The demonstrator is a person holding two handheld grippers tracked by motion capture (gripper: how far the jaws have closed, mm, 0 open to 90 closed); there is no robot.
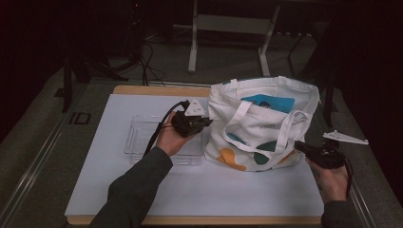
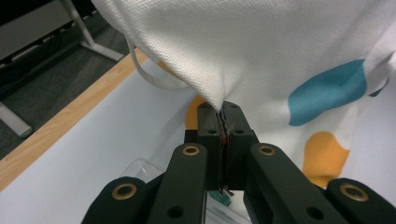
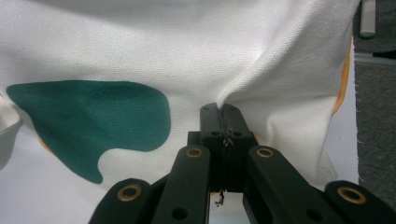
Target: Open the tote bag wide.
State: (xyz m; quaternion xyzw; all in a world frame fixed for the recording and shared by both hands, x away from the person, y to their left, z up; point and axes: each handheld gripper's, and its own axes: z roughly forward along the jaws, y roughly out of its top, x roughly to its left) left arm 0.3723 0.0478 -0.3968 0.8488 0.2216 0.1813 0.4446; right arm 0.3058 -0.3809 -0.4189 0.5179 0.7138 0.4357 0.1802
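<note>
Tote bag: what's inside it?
Through the open mouth of the tote bag the high view shows a blue item with a dark mark on it, lying against the back wall. What it is can't be told, and the cloth front covers anything lower down.

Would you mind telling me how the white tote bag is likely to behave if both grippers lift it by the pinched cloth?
The tote bag is probably floppy: its cloth puckers where the left gripper and right gripper pinch it. It likely sags between them, handles dangling. The woven cloth looks rough, so slipping seems unlikely.
</note>
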